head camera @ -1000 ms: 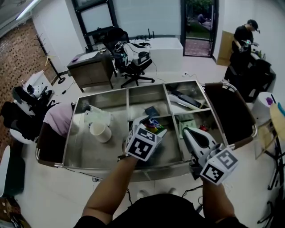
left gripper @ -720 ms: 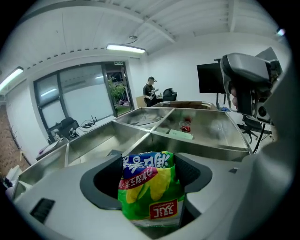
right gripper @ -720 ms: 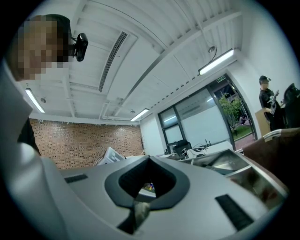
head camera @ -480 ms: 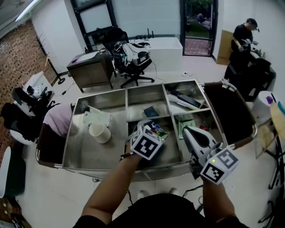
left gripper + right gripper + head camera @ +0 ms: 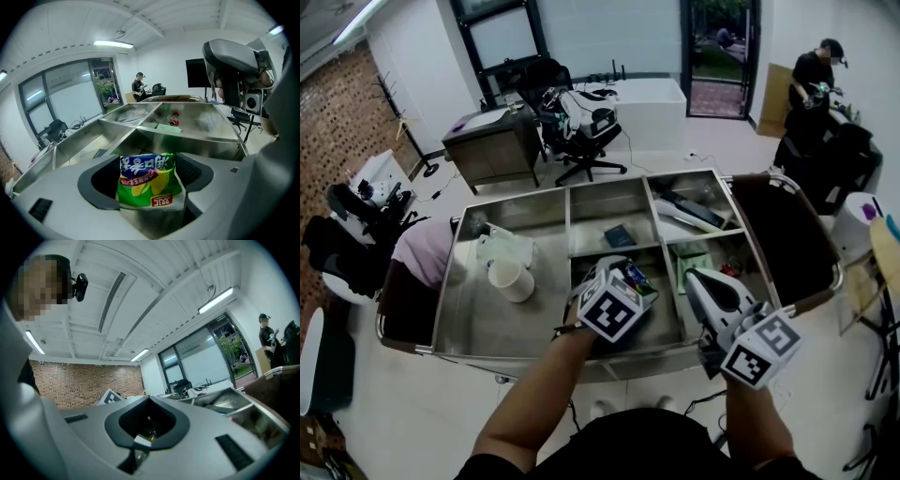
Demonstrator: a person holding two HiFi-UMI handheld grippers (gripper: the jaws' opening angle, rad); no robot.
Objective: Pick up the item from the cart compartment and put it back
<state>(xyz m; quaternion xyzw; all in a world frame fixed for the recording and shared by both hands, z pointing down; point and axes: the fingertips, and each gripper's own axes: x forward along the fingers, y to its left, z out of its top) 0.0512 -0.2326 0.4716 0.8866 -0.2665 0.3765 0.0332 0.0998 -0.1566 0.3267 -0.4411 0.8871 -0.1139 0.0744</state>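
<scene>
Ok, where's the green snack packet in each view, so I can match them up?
Head view: green snack packet peeks out beyond the marker cube, centre, over the cart's middle front compartment.
Left gripper view: bottom centre, clamped in the left claw.
Right gripper view: cannot make it out.
Shared landmark: the standing person in black.

The steel cart carries a white cup at left and a dark packet mid-back.
</scene>
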